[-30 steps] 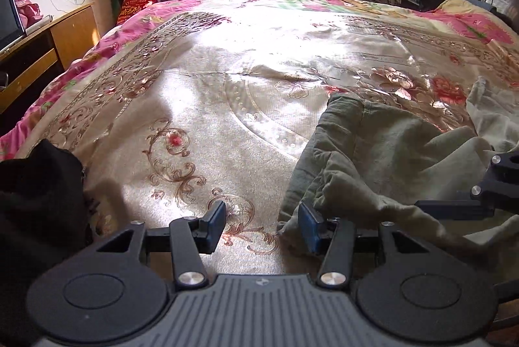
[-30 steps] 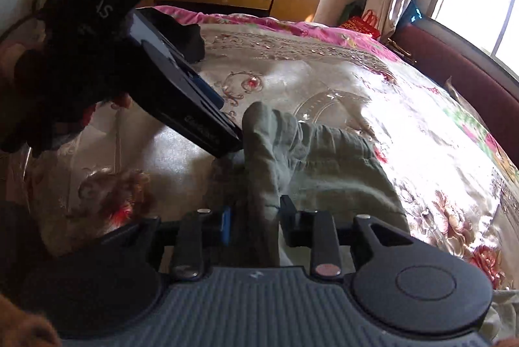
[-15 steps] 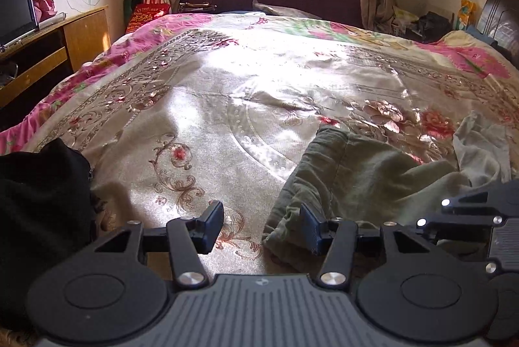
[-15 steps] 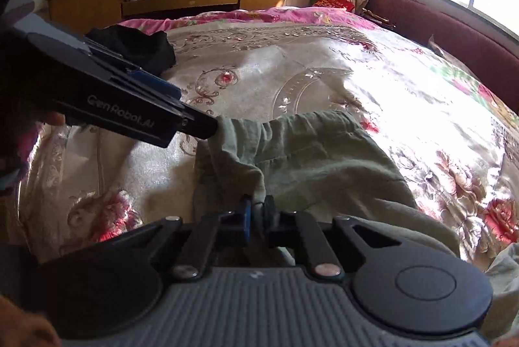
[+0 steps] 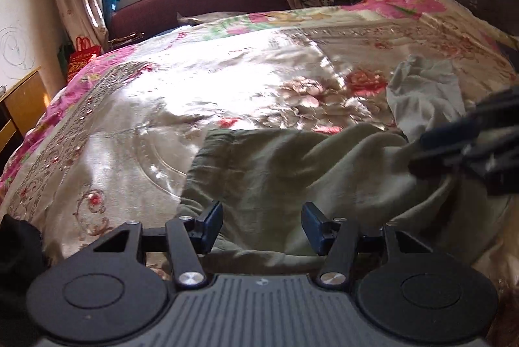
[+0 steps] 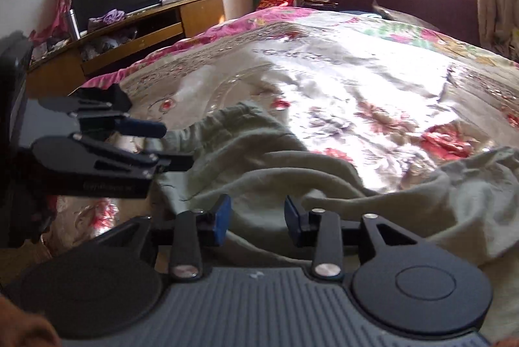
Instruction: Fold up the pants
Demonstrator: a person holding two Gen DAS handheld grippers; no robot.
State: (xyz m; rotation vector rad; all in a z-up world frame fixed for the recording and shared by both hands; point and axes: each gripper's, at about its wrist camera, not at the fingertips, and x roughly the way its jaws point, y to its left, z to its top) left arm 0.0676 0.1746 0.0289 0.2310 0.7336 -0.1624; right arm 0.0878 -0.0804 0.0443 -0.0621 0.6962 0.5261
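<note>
Olive-green pants lie on a shiny cream bedspread patterned with pink and red flowers and a bright pink border. The grippers are black with blue pads.

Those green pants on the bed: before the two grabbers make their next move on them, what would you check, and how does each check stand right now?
1. Pants all on the bedspread: ok, rumpled but none hangs off in view.
2. Left gripper free of cloth: ok, jaws opening, fabric lies below them, pads not pressing.
3. Right gripper free of cloth: ok, jaws opening over the pants, nothing pinched.
4. Pants lying flat for a fold: not ok, ridges and bunched folds run across them.
5. Grippers apart from each other: ok, a clear gap in both views.
6. Light grey garment separate from the pants: cannot tell, their edges meet.
</note>
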